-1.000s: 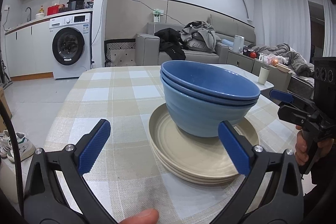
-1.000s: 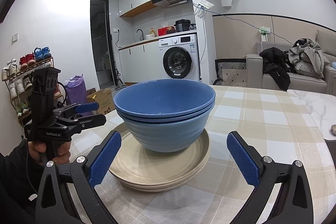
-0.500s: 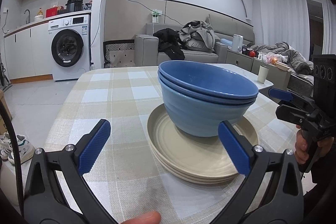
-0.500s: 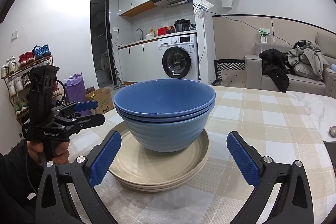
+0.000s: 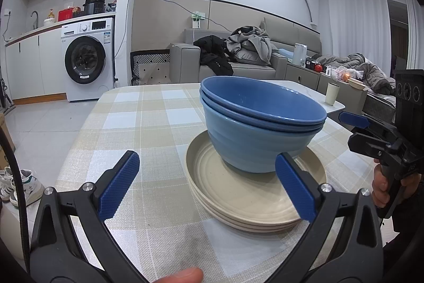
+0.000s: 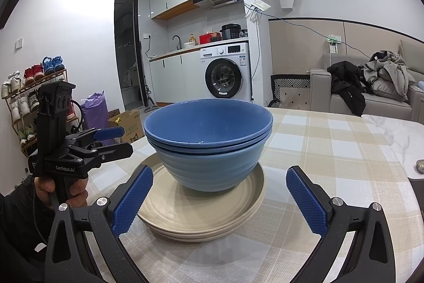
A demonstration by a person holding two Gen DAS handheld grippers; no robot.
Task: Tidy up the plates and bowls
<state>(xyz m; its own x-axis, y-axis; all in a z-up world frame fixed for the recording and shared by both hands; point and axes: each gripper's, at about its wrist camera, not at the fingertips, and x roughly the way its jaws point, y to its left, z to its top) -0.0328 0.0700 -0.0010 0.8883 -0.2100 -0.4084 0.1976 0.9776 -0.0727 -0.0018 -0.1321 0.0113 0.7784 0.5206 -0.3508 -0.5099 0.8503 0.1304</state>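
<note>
Left gripper [image 5: 206, 186]: your jaws stand wide apart, gripping nothing, just short of the plates.
Right gripper [image 6: 218, 199]: your jaws likewise spread wide and empty.
Plates [image 5: 238, 200]: cream stack on the checked tablecloth [image 5: 148, 123].
Bowls [image 5: 261, 123]: blue, nested upright, resting on the top plate.
Washing machine [image 5: 86, 62]: beyond the table.

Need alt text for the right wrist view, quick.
Nested blue bowls sit on a stack of beige plates on a checked tablecloth. The open right gripper frames them; the left gripper is at left.
</note>
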